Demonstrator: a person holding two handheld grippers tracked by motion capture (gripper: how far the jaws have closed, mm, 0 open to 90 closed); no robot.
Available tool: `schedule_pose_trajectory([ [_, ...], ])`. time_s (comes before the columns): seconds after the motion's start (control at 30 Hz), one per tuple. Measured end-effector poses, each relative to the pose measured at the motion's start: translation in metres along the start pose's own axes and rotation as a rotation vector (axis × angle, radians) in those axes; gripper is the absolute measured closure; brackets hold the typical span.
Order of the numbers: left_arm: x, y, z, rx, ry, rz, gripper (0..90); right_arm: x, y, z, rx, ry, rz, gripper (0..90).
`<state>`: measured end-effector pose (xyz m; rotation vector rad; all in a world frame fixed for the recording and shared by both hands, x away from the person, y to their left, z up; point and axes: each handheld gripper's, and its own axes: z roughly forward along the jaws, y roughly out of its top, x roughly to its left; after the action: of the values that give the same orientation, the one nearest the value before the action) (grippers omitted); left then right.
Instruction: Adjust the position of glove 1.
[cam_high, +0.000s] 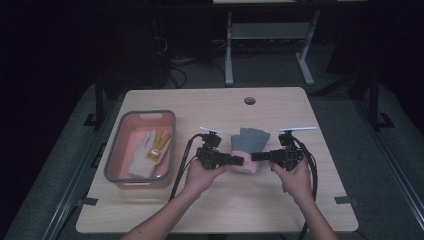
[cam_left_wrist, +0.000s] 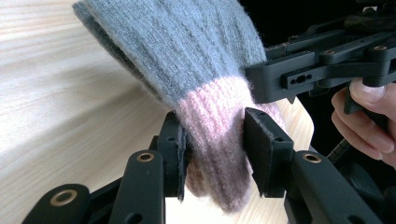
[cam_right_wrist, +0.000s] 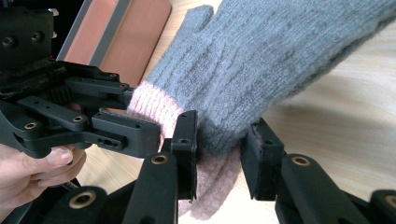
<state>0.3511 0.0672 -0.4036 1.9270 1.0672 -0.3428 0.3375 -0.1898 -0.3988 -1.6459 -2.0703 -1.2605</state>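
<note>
No writing can be read on anything. The glove (cam_high: 248, 147) is knitted, grey over the hand with a pink ribbed cuff, fuzzy at the edges. It hangs between the two claws above the table (cam_high: 280, 200): the left claw (cam_high: 239, 160) pinches the cuff on one side, the right claw (cam_high: 255, 156) pinches it opposite, fingers pointing away.

High view looks down; both tongs views face, close up, the shared glove (cam_left_wrist: 205, 70).
</note>
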Motion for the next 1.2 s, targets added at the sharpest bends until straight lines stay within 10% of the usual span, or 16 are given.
schedule_pose_trajectory([
  [1.2, 0.02, -0.003, -0.059, -0.086, 0.016, -0.027, 60.9, 0.047, 0.033, 0.031, 0.043, 0.045, -0.082, 68.2],
])
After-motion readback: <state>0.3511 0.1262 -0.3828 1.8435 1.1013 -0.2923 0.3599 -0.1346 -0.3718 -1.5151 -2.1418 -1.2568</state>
